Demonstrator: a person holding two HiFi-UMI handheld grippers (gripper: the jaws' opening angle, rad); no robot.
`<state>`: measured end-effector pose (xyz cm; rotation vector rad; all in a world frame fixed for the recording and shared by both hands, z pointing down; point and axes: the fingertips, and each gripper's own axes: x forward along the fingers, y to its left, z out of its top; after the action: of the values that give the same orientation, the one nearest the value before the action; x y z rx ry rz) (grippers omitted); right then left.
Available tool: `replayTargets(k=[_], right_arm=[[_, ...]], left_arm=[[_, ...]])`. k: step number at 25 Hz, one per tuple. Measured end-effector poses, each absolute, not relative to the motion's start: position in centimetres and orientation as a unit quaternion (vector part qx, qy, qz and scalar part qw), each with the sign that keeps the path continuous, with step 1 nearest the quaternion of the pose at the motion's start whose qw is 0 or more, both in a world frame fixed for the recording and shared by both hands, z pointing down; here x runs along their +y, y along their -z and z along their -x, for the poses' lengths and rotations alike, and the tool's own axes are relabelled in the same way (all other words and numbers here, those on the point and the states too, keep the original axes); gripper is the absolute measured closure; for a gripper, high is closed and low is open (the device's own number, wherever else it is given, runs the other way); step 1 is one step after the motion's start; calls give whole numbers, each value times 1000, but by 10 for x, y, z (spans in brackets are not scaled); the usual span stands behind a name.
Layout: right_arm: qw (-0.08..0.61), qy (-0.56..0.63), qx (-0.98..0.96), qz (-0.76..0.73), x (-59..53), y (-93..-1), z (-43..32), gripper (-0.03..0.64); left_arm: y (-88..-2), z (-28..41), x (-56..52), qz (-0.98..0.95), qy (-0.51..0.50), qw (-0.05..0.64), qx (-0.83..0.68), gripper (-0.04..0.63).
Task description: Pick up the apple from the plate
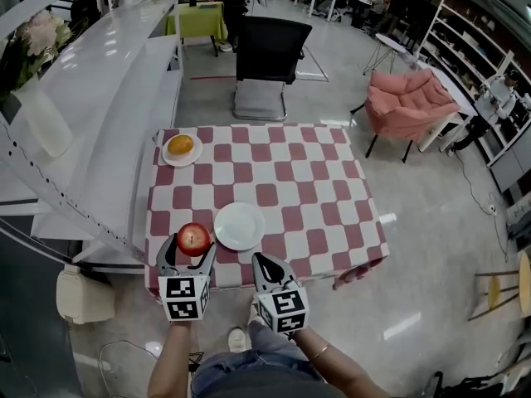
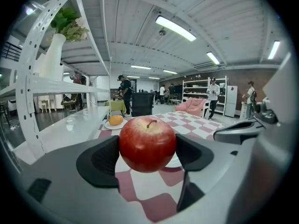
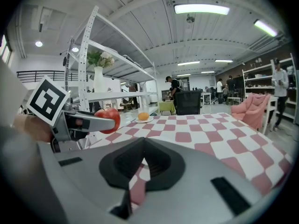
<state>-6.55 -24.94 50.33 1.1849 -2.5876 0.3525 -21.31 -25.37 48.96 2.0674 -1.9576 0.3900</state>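
A red apple (image 1: pixel 193 239) hangs just above the near left part of the checkered table, clamped between the two black pads of my left gripper (image 1: pixel 192 249). In the left gripper view the apple (image 2: pixel 147 143) fills the gap between the jaws, stem up. The white plate (image 1: pixel 239 225) lies empty just right of the apple. My right gripper (image 1: pixel 264 262) hovers at the table's near edge, right of the plate, jaws shut on nothing (image 3: pixel 142 161). The right gripper view shows the held apple (image 3: pixel 109 120) off to its left.
A second small plate with an orange (image 1: pixel 181 145) sits at the table's far left corner. A white shelf unit (image 1: pixel 99 98) runs along the left side. A black office chair (image 1: pixel 267 65) stands beyond the table, a pink armchair (image 1: pixel 408 99) to the far right.
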Motion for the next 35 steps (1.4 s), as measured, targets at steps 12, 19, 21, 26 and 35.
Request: replayTargets(k=[12, 19, 21, 26, 35], right_arm=[[129, -111, -889, -426, -220, -498, 63, 607], [131, -104, -888, -428, -206, -494, 61, 607], [130, -103, -889, -426, -202, -492, 61, 609], [126, -102, -892, -422, -193, -489, 61, 609], [123, -99, -891, -425, -185, -485, 60, 609]], left_arm=[[-491, 215, -217, -718, -135, 132, -670, 225], [-492, 213, -201, -720, -141, 127, -668, 225], [-491, 214, -197, -719, -140, 125, -669, 224], [-489, 212, -187, -719, -137, 124, -670, 225], [-486, 214, -174, -718, -129, 127, -673, 225]])
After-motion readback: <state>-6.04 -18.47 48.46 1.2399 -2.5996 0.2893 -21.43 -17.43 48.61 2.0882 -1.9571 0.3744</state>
